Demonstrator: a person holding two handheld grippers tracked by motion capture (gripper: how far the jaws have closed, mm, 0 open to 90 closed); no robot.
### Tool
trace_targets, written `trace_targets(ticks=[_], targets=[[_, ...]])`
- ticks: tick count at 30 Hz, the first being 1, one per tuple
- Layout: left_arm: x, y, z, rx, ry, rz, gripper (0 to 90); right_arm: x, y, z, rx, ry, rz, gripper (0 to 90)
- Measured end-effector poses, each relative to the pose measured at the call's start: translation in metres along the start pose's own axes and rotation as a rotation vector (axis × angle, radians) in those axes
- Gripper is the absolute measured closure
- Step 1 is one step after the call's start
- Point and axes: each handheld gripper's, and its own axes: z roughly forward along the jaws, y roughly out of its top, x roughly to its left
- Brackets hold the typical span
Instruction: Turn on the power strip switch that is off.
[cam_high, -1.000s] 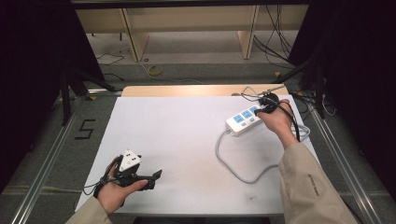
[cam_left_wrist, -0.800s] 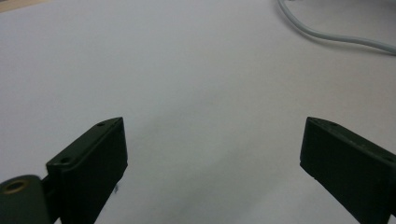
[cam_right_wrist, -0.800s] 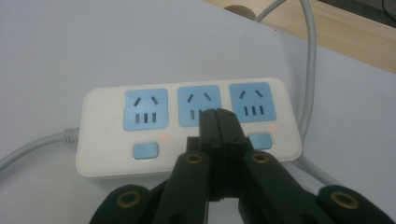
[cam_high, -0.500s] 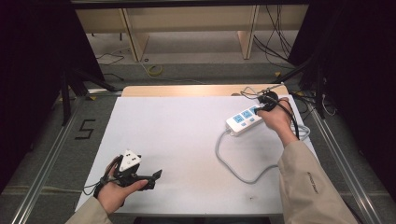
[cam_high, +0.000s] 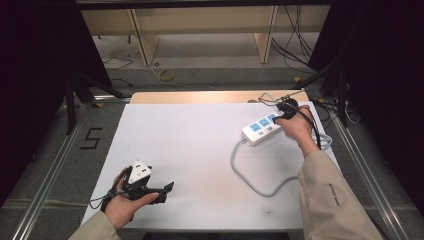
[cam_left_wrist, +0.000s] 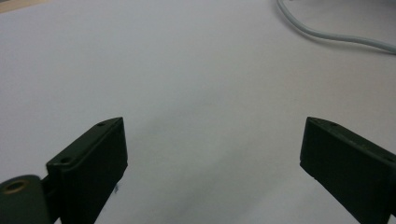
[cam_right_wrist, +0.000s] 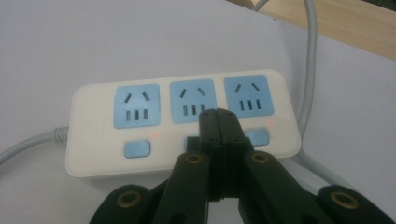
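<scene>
White power strip (cam_right_wrist: 182, 123) with 3 blue sockets and 3 switches, directly beneath the right gripper (cam_right_wrist: 218, 117), whose jaws are pressed together, empty, over the middle switch. Left gripper (cam_high: 167, 188), well apart, jaws wide, grasping nothing above the white table (cam_high: 200, 150).

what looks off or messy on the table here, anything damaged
Nothing looks damaged or spilled. The power strip lies flat at a slant near the table's far right corner, its grey cord looping loosely. The right gripper, jaws shut, is over the middle switch; red lights glow beside the outer two switches.
</scene>
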Motion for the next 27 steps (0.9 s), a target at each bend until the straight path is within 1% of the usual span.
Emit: trace_targets(ticks=[19,27], targets=[[0.000,0.000,-0.001,-0.003,-0.003,0.000,7.0,0.005,0.006,0.015,0.030,0.008,-0.011,90.0],[0.000,0.000,-0.001,-0.003,-0.005,0.001,7.0,0.005,0.013,0.015,0.039,0.014,-0.013,90.0]])
